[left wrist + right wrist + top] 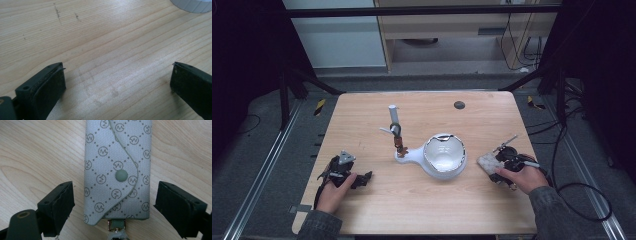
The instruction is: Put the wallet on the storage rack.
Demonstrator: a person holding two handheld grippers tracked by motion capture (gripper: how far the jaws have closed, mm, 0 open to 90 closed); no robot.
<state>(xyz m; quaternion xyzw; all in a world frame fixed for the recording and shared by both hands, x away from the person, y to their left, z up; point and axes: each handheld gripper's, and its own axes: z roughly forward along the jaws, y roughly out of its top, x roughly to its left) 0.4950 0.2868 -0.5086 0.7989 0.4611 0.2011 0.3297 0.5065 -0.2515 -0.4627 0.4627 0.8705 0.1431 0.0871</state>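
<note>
The jaws of the right gripper [113,202] are standing apart on either side of a grey patterned pouch [117,170], with a gap showing between each pad and the pouch's edges, so nothing is being gripped. The pouch is lying flat on the wooden surface [37,152], its curved flap snapped shut with a round stud [121,175], and a small metal clasp [116,225] is sticking out of its near end between the jaws. In the high view the right gripper [498,165] is sitting near the right edge of the surface [427,210], held by the person's right hand [522,177], with the pouch [486,161] just at its tips.

The jaws of the left gripper [117,80] are spread wide over bare wood, released, with nothing between them. In the high view the left gripper [364,177] is resting at the near left of the surface in the person's left hand [334,192].

A white bowl [444,155] is sitting mid-surface, to the left of the pouch and apart from it. A white stand [404,156] with an upright post is touching the bowl's left side. A small dark disc [459,105] is lying toward the far edge.
</note>
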